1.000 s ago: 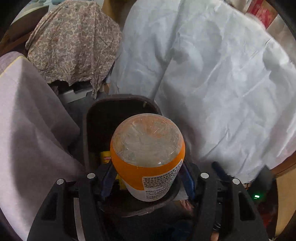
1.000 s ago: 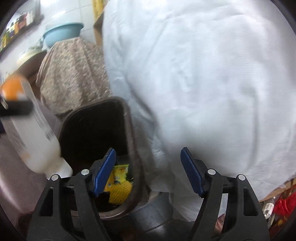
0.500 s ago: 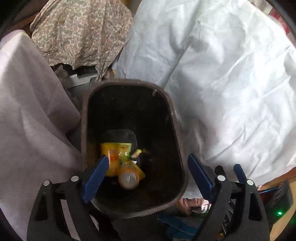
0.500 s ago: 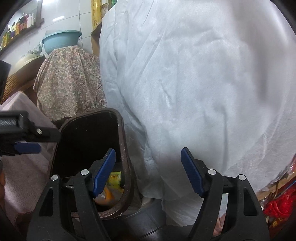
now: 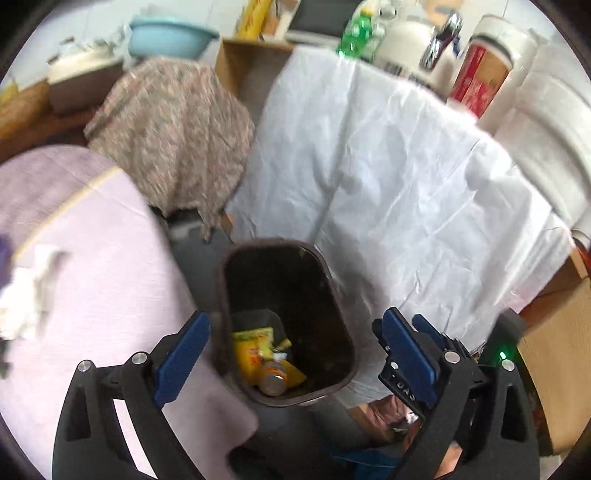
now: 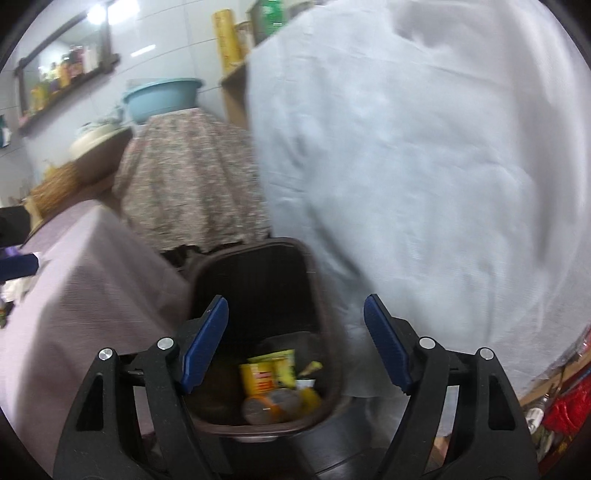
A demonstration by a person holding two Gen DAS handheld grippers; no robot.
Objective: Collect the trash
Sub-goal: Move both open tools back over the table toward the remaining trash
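Note:
A dark brown trash bin [image 5: 334, 295] stands on the floor between two draped tables; it also shows in the right wrist view [image 6: 325, 317]. Inside lie an orange-and-white bottle [image 5: 272, 378] [image 6: 267, 402] and yellow wrappers [image 5: 251, 349] [image 6: 264, 373]. My left gripper [image 5: 291, 349] is open and empty, high above the bin. My right gripper [image 6: 295, 349] is open and empty above the bin's near side. Crumpled white paper [image 5: 26, 295] lies on the pink-draped table at the far left.
A white cloth [image 5: 388, 192] drapes the table on the right, with bottles and a red canister [image 5: 476, 70] on top. A pink cloth [image 5: 92, 266] covers the left table. A floral cloth [image 5: 173, 129] and a blue basin [image 5: 168, 35] are behind.
My left gripper opened and dropped the orange bottle into the bin, then rose away. My right gripper has shifted left over the bin.

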